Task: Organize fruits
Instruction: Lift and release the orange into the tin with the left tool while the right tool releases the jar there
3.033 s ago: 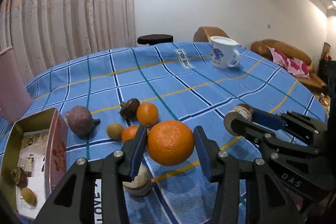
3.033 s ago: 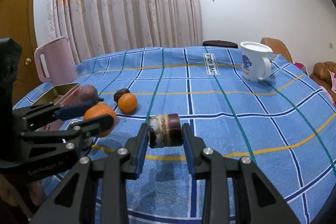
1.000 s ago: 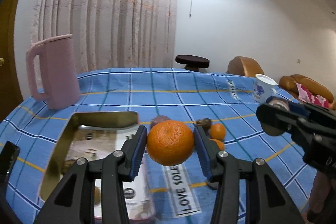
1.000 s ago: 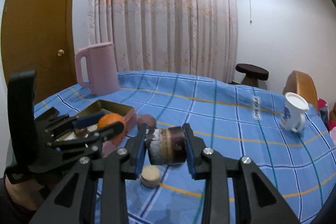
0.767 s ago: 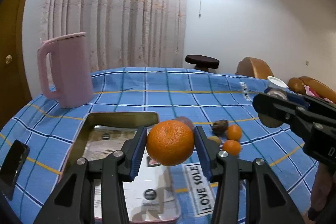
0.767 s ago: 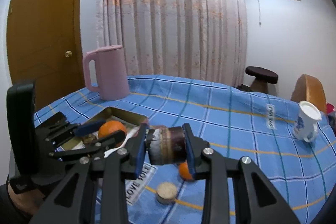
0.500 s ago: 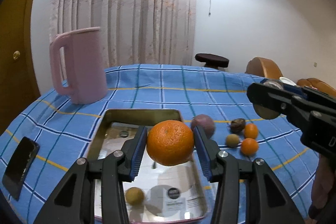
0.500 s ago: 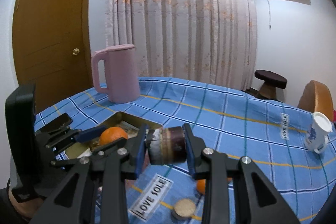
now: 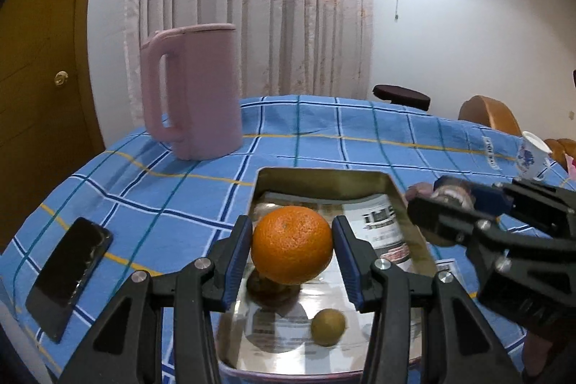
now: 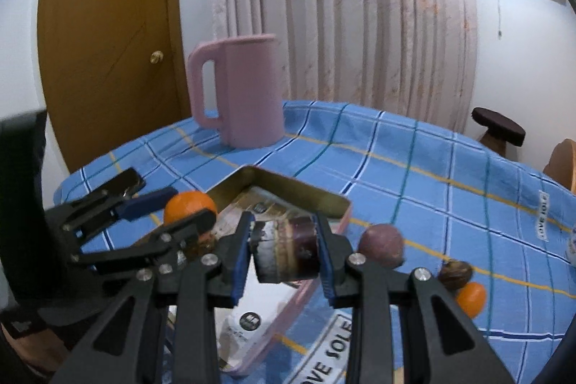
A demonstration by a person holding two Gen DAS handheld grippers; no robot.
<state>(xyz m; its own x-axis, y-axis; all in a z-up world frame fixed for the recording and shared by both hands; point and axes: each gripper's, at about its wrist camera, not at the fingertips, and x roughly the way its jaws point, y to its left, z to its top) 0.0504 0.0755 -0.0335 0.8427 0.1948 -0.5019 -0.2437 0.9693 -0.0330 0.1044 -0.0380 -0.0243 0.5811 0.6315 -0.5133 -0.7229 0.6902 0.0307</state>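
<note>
Table w/ blue plaid cloth [image 9: 324, 132] runs out ahead of both tools. Pink jug [image 9: 194, 89] stands far ahead-left of the left gripper [image 9: 292, 249], well apart from the work. Metal tin [image 9: 324, 177] sits directly below and ahead of that gripper; prob the collecting spot, since a small green fruit [image 9: 327, 331] already lies in it just under the tips. Phone [image 9: 68, 276] lies flat on the cloth off to its left. Left gripper is clamped on the orange [image 9: 291, 245], 2 pads on opposite sides, held above the tin for lowering. Right gripper [image 10: 284, 254] grips a brown-and-white cylinder [image 10: 286, 254] sideways, over the tin's near edge. 3 fruits on cloth to its right: purple fruit [image 10: 381, 243], dark nut-like one [image 10: 455, 272], small orange fruit [image 10: 471, 297]
</note>
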